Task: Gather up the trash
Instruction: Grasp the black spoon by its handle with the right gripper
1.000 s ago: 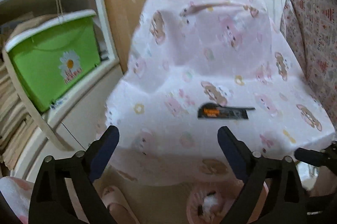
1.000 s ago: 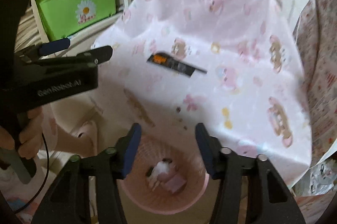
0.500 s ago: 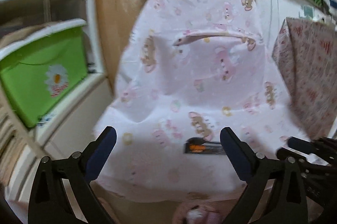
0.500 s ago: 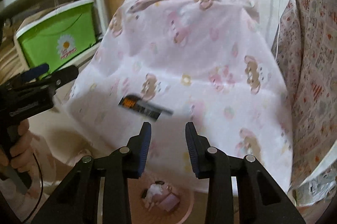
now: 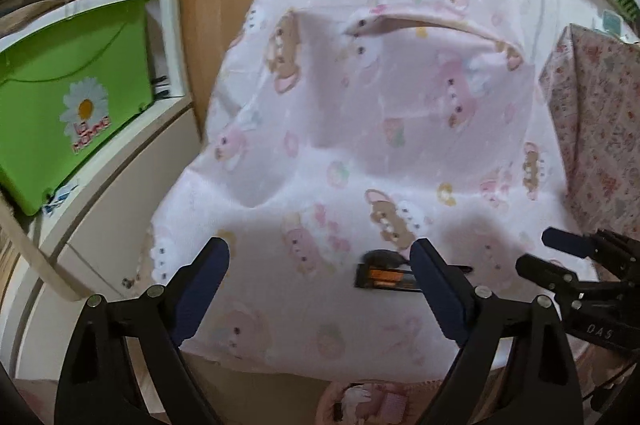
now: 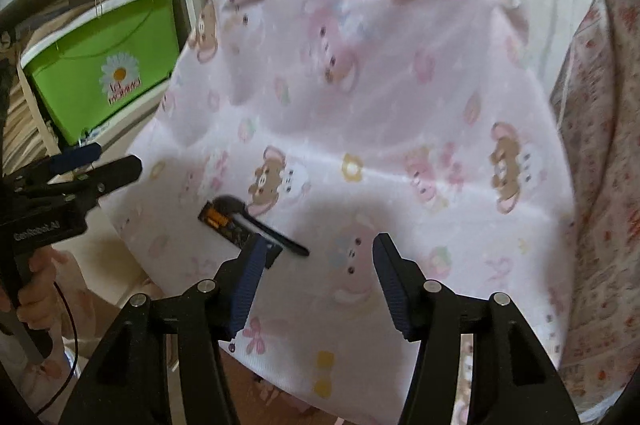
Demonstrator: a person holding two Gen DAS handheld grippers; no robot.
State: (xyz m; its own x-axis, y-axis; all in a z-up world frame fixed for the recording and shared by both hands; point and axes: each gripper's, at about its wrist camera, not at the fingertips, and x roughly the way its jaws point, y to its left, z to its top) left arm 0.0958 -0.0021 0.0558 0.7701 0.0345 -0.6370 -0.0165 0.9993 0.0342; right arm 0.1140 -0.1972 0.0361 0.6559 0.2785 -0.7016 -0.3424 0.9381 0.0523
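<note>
Black wrapper (image 6: 240, 225) lies near pink cloth's (image 6: 360, 105) front edge, ungripped.

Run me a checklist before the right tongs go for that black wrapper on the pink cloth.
1. Black wrapper lies free on the pink cloth, nothing on top: ok.
2. Right tongs hold nothing; the jaws are opening, with only cloth between them: ok.
3. Right tongs lined up on the wrapper: not ok; it lies off to the left, partly behind the left finger.
4. Left tongs clear of the path: ok; they hold nothing, jaws wide though closing a little, off to the side.
5. Pink basket ready to take it: cannot tell; only its rim shows below the cloth's edge.
</note>
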